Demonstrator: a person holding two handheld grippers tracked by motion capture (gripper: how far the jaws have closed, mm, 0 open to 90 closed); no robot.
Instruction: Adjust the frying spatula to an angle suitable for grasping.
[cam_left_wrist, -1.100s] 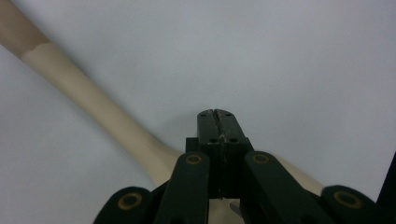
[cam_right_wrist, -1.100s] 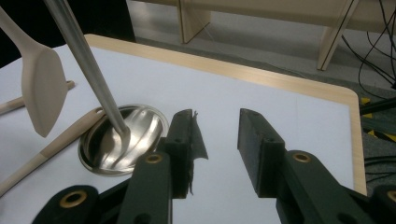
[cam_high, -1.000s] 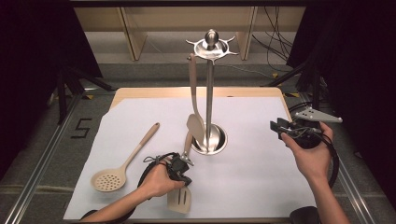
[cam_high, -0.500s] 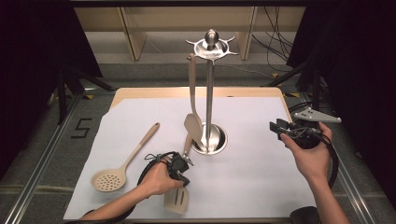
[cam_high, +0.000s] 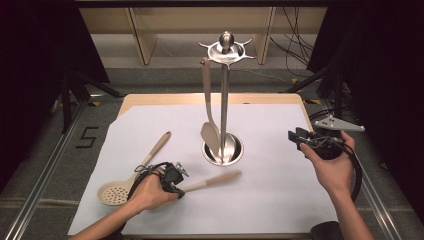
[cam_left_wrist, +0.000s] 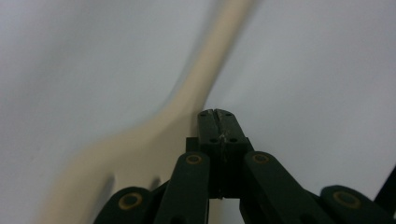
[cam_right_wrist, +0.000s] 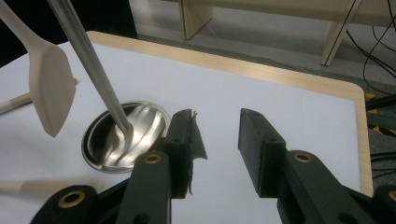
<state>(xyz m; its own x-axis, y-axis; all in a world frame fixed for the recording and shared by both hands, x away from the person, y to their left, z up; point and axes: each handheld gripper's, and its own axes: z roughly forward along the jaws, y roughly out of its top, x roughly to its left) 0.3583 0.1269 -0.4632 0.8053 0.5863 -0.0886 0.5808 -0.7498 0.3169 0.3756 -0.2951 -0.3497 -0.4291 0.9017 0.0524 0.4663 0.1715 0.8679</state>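
- Two black two-jaw grippers are over the white-covered table (cam_high: 280, 210): the left gripper (cam_high: 175, 181) sits low near the front edge, its jaws pressed together beside the neck of a pale wooden spatula (cam_left_wrist: 154, 140); whether they pinch it cannot be told.
- That spatula's handle (cam_high: 215, 181) points right, toward the steel utensil stand (cam_high: 223, 100).
- Right gripper (cam_right_wrist: 215, 140) hovers with jaws apart, holding nothing, right of the stand's round base.
- Another pale spatula (cam_high: 210, 134) hangs from the stand.
- Left of the hand lies a perforated wooden spoon (cam_high: 131, 177).
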